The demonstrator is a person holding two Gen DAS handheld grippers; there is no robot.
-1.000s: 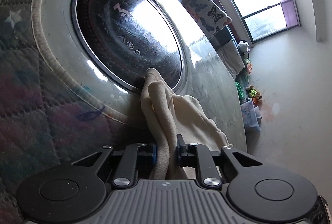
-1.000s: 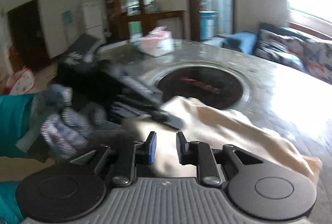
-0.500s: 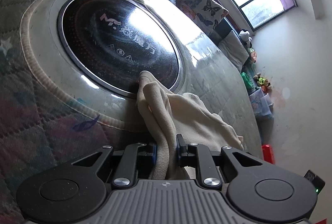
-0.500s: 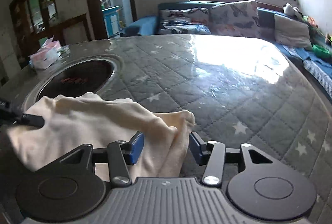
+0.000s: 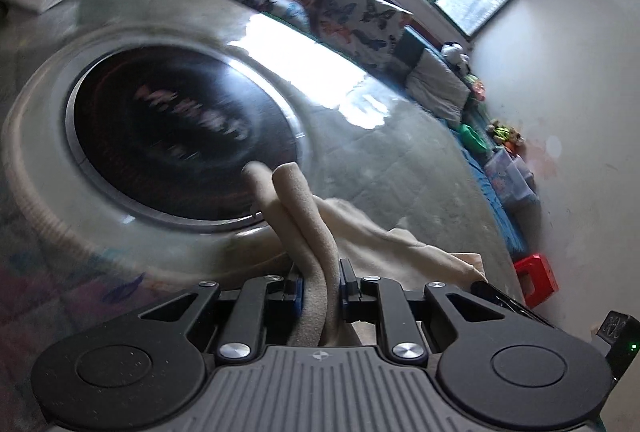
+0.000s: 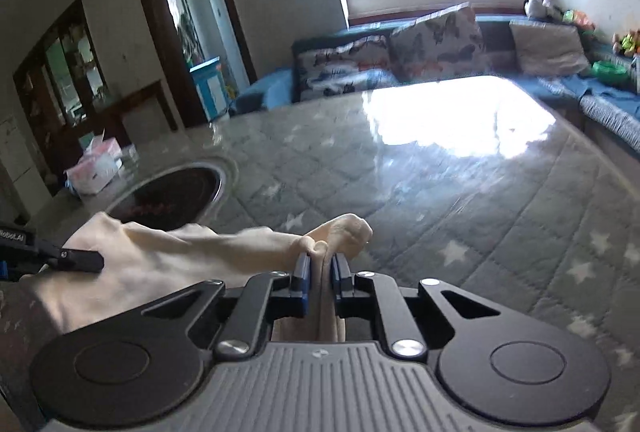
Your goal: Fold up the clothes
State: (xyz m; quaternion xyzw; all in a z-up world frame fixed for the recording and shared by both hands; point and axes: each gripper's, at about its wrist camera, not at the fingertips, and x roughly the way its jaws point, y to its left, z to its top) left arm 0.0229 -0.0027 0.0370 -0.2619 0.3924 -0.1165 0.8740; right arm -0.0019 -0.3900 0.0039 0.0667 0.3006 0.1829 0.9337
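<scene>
- Clearly, both tongs were clamped on the cream garment: the left gripper pinched a doubled roll of cloth between its pads, and the right gripper pinched a bunched end of the same piece.
- By my reading, the step in hand was the carry of a fold, with the two pinched ends lifted together and the cloth between them stretched fairly taut.
- The garment hung just above the quilted table cover, near the table's side where the round inset cooktop sits; whether its lower part touched the cover could not be told.
- Its long axis ran from one gripper to the other, roughly along the near edge of the table, with the free tip at the right gripper pointing toward the table's middle.
- The next move would call for both ends travelling evenly and level, then lowering so the edges meet squarely before either grip is let go.
- A tissue box stood beyond the cooktop, well apart from the cloth.
</scene>
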